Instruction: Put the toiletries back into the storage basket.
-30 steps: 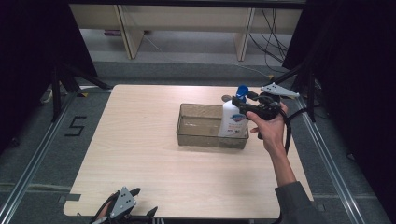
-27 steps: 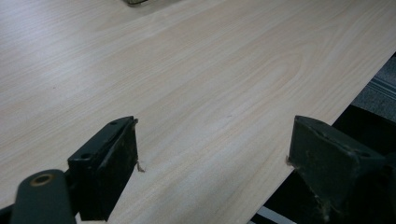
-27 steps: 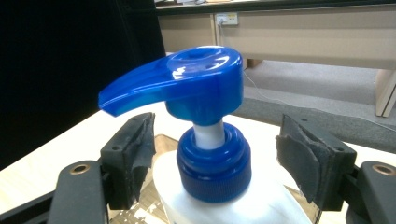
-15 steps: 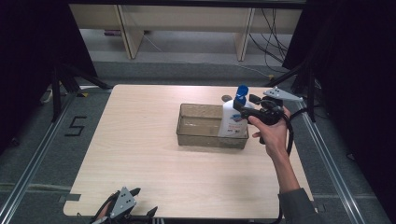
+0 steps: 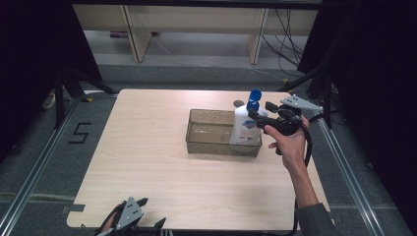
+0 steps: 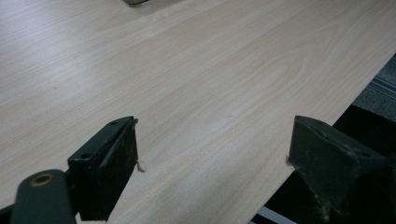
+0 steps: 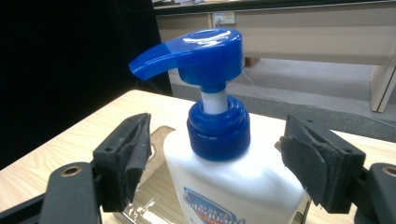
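Note:
A white soap bottle point(image 5: 244, 125) with a blue pump top stands upright at the right end of a clear rectangular container point(image 5: 206, 142). My right gripper point(image 5: 258, 120) is at the bottle's right side, held by a hand. In the right gripper view the bottle point(image 7: 224, 186) stands between the jaws, which are spread to either side of its shoulders; this gripper point(image 7: 215, 158) is open. My left gripper point(image 5: 150, 212) rests at the table's near edge, and its jaws point(image 6: 212, 154) stand wide open over bare wood.
The light wooden table point(image 5: 147, 147) has free room left of and in front of the container. A small dark round object point(image 5: 238, 103) lies behind the container. Shelving stands beyond the far edge, and dark frames and cables flank the table.
My right gripper has drifted slightly right and toward the near side. The bottle stays in the container. The left gripper has not moved.

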{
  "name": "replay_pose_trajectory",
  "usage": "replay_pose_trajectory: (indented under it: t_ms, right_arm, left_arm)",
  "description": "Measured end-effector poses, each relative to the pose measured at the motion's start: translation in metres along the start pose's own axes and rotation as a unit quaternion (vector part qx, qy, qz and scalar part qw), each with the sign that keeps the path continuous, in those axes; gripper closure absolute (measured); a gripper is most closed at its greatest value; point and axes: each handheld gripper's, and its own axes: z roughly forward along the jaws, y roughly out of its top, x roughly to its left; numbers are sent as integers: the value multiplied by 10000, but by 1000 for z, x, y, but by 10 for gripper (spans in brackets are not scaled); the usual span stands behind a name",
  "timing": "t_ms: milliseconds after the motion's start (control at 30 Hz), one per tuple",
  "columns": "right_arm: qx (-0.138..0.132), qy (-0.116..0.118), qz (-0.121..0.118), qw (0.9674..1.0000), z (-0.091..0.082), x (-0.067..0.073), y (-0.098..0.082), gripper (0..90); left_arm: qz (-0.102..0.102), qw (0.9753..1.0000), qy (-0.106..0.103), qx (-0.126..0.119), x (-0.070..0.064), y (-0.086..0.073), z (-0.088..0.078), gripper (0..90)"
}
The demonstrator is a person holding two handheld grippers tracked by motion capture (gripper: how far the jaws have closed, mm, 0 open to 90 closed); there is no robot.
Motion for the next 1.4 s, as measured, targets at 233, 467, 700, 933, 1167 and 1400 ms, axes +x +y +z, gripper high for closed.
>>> replay_pose_trajectory:
  t_ms: [233, 467, 700, 933, 1167, 1400]
  right_arm:
    - [-33, 52, 52, 10000, -4, 2, -2, 247]
    - [-13, 2, 65, 10000, -10, 9, -6, 247]
    - [4, -27, -36, 10000, -17, 14, -8, 242]
    - [-74, -20, -73, 9999, -25, 20, -11, 237]
    - [-127, 23, -104, 9999, -31, 23, -18, 228]
    - [-109, 97, 31, 9999, -36, 25, -25, 224]
  left_arm:
    - [-82, 9999, -23, -82, -1, 0, 0, 152]
    - [-77, 9999, -22, -79, -1, 0, 0, 151]
    - [-72, 9999, -11, -91, -1, 0, 0, 152]
    - [-99, 9999, -11, -79, -1, 0, 0, 151]
    - [-157, 9998, -1, -108, -2, 0, 0, 151]
    - [-186, 9998, -43, -107, -2, 0, 1, 152]
